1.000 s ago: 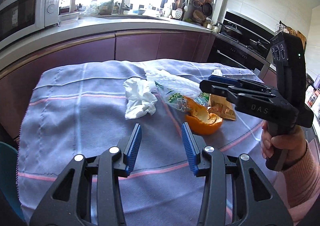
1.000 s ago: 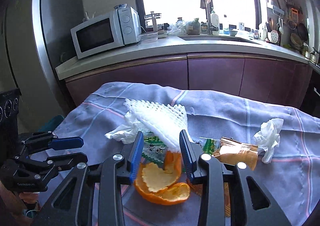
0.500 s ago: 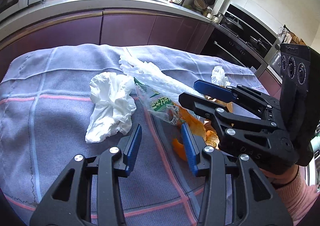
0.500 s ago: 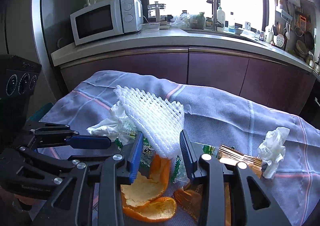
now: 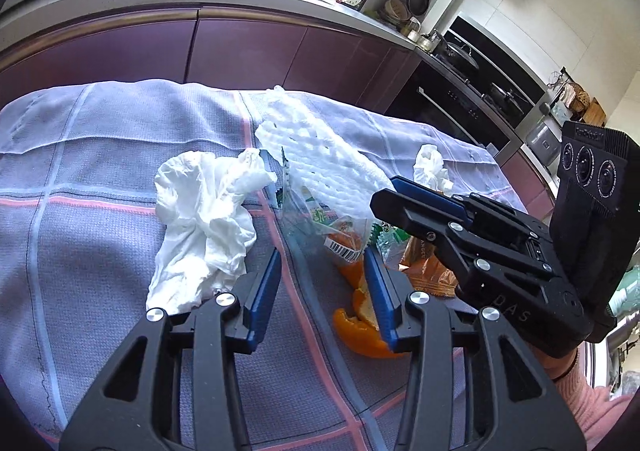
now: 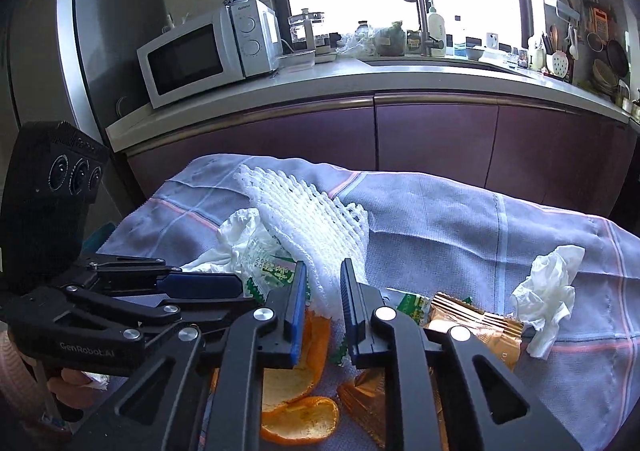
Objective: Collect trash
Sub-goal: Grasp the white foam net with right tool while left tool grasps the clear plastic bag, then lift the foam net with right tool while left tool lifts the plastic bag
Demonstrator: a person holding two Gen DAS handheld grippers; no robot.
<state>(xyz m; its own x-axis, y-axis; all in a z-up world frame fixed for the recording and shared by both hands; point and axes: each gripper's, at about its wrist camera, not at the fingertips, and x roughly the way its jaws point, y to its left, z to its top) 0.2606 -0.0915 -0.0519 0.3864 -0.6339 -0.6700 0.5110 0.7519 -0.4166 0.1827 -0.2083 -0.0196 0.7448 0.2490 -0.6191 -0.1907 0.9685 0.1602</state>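
Our right gripper [image 6: 322,305] jaws are closing around the foam net [image 6: 316,219] lying atop the peel [image 6: 296,407]; our left gripper [image 5: 324,287] hovers half open, empty. A thin pinch may let the net slip

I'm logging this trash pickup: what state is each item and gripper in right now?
foam net: between the closing right gripper jaws
large tissue: crumpled, untouched
small tissue: crumpled, lying apart
orange peel: lying open on the cloth
left gripper: open, empty
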